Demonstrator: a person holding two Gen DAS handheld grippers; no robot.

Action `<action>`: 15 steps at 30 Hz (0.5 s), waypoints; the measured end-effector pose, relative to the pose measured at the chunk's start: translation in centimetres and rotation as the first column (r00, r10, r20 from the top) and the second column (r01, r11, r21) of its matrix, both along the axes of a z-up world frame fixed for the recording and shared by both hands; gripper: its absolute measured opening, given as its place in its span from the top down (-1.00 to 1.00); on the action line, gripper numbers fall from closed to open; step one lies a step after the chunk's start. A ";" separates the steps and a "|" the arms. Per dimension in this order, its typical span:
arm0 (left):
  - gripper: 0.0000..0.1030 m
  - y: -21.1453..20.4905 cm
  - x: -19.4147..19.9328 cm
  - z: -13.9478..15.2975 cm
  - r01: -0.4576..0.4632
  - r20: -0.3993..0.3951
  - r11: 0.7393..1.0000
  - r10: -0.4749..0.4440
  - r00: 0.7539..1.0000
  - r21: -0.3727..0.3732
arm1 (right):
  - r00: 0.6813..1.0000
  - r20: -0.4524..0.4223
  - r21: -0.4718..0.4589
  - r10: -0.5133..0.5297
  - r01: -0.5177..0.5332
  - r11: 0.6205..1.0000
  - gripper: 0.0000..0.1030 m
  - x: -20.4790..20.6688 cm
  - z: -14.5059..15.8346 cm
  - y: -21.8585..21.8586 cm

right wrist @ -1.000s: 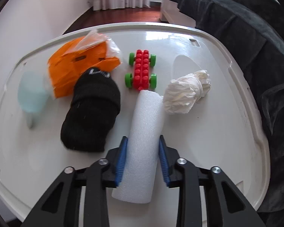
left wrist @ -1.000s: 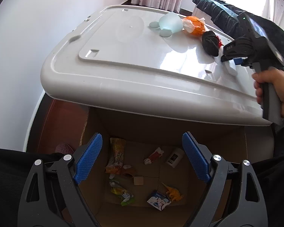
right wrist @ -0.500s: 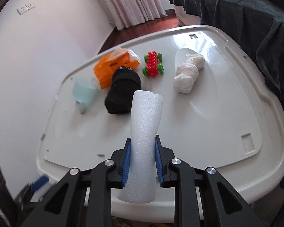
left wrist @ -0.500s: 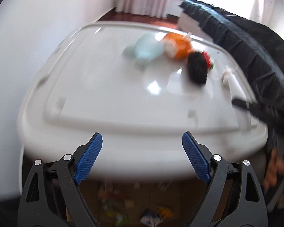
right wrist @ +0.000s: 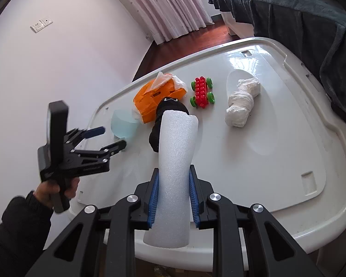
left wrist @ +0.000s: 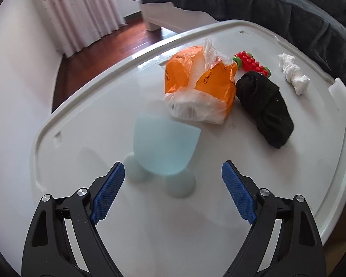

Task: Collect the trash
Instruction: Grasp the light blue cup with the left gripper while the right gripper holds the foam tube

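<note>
Right wrist view: the right gripper [right wrist: 173, 198] clamps a white foam tube [right wrist: 173, 175] at mid-length, lifted clear of the lid [right wrist: 311, 152], likely for disposal. The foam dents under the ribbed blue pads [right wrist: 152, 204]. At 9 o'clock, the left gripper [right wrist: 109, 138] stands wide open, empty, approaching the translucent blue cup [left wrist: 163, 147]. A crinkled orange bag [left wrist: 200, 85] lies at the cup's 1 o'clock.

My left gripper [left wrist: 173, 180] now sits up over the lid [left wrist: 80, 106], jaws wide, right before the blue cup [left wrist: 165, 147]; a second ago it looked down into the box under the lid's edge. My right gripper [right wrist: 173, 198] has lifted the foam roll [right wrist: 173, 175] off the lid, pulled back toward the near edge, and the roll now stands upright.
</note>
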State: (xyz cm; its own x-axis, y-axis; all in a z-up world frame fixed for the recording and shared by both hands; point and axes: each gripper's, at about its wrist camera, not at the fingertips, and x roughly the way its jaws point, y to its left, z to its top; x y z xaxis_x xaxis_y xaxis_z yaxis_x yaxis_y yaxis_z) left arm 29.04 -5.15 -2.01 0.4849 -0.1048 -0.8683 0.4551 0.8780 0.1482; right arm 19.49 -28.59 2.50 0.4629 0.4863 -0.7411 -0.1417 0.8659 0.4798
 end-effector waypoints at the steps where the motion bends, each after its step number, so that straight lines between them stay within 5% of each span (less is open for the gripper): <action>1: -0.63 0.0 0.8 -0.3 0.007 0.007 1.000 -0.007 1.000 0.005 | 1.000 -0.003 0.004 0.003 -0.003 1.000 0.53 0.1 -0.1 0.1; 8: -0.62 0.3 3.5 -1.8 -0.036 0.001 0.999 0.036 0.999 -0.040 | 1.000 -0.030 -0.002 0.008 -0.008 1.000 0.53 1.1 -1.0 0.8; 11: -0.41 0.7 3.3 -1.7 -0.082 -0.016 0.992 0.081 0.997 -0.094 | 1.000 -0.023 -0.014 0.005 -0.006 1.000 0.53 1.3 -0.9 1.0; 15: -0.18 0.0 1.6 -1.7 -0.150 0.040 0.986 0.153 0.987 -0.067 | 1.000 -0.003 -0.029 -0.001 0.001 1.000 0.53 1.3 -0.5 1.2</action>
